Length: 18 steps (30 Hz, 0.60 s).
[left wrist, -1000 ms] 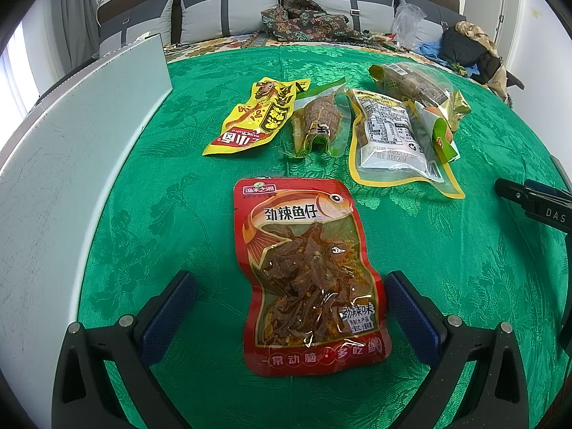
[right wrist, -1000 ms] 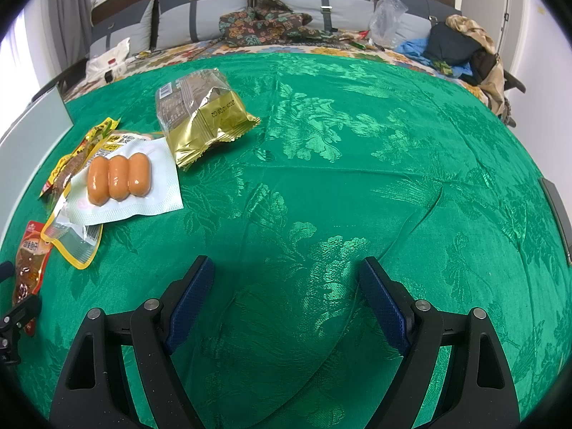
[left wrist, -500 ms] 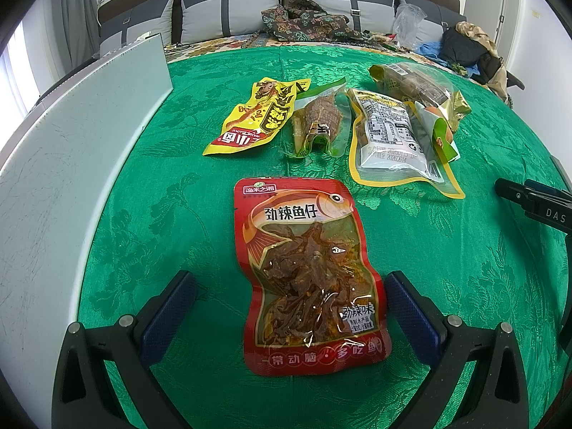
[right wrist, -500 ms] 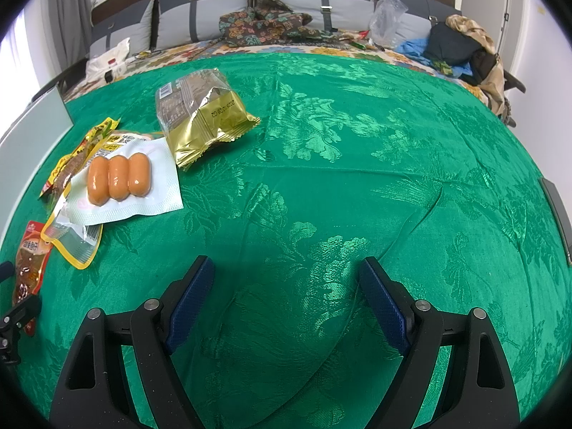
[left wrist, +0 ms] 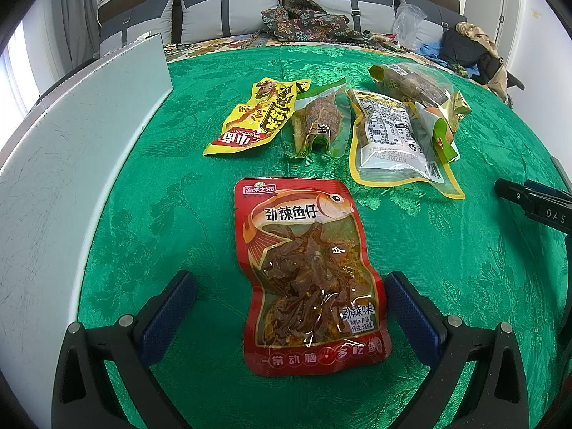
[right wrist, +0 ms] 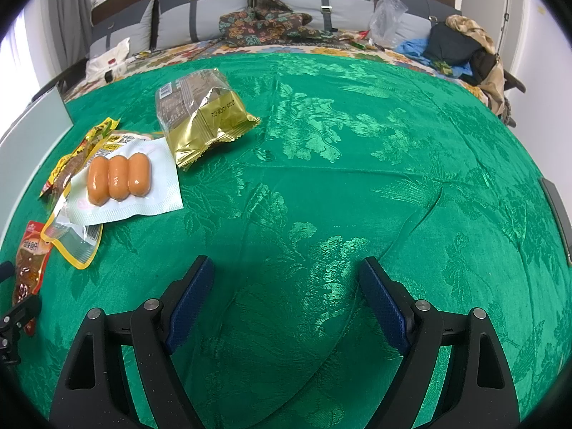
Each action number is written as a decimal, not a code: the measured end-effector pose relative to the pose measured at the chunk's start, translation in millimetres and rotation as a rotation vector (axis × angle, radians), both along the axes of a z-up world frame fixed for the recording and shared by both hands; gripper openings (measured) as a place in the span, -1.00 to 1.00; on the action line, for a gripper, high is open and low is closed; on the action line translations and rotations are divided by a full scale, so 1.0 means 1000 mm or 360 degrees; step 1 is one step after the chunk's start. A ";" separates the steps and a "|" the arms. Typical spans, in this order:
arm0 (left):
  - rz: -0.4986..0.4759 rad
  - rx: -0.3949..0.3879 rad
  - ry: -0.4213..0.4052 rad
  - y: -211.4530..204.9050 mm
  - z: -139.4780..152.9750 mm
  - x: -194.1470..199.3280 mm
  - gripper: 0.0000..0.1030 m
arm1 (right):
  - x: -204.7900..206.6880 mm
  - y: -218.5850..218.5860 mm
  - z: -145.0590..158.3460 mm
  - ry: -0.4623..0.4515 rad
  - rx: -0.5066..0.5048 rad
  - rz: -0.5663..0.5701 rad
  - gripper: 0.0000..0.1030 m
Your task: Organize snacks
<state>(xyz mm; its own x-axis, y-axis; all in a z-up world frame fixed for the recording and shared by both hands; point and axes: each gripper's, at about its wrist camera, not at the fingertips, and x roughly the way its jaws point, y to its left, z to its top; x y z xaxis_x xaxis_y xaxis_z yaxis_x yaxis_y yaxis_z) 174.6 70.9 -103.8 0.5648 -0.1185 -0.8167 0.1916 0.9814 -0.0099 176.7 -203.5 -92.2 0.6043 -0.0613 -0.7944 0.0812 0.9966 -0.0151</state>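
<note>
Snacks: red fish-strip pouch (left wrist: pixel 307 271) lies flat on green brocade desk (left wrist: pixel 482 268), between wide-open, empty left gripper (left wrist: pixel 289 307) fingers. Other packets cluster beyond, unsorted. Right gripper (right wrist: pixel 286 298) open, empty over bare cloth. Sorting apparently barely begun.

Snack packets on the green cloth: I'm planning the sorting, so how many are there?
6: red fish packet between the left gripper's fingers; behind it yellow packet, small clear pouch, yellow-edged pouch, sausage pack, gold packet.
</note>
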 end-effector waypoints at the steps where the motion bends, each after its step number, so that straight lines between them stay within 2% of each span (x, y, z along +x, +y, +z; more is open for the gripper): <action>1: 0.0000 0.0000 0.0000 0.000 0.000 0.000 1.00 | 0.000 -0.001 0.000 0.0000 0.0000 0.0000 0.68; 8: 0.0001 0.0010 0.0008 0.000 0.000 0.000 1.00 | 0.000 0.000 0.000 0.0000 0.0000 0.0000 0.68; 11: -0.0016 0.0037 0.0135 -0.001 0.003 0.006 1.00 | 0.001 0.000 0.000 0.0001 0.0005 0.0001 0.68; 12: -0.0010 0.0045 0.0186 -0.002 0.003 0.008 1.00 | 0.006 -0.002 0.003 0.0062 0.0047 0.0031 0.67; 13: -0.0002 0.0049 0.0213 -0.003 0.004 0.009 0.98 | 0.012 -0.006 0.007 0.0143 0.0161 0.0049 0.66; 15: -0.0011 0.0053 0.0237 -0.007 0.008 0.008 0.79 | 0.020 -0.023 0.020 0.0229 0.0700 -0.0015 0.66; 16: -0.0048 0.0054 0.0229 -0.011 0.011 0.005 0.41 | 0.024 -0.027 0.021 0.0262 0.0938 -0.0070 0.66; 17: -0.0095 0.0075 0.0213 -0.017 0.014 0.002 0.18 | 0.033 -0.030 0.019 0.0344 0.1239 -0.0141 0.66; 18: -0.0121 0.0131 0.0214 -0.023 0.015 0.000 0.15 | 0.042 -0.027 0.014 0.0430 0.1419 -0.0188 0.66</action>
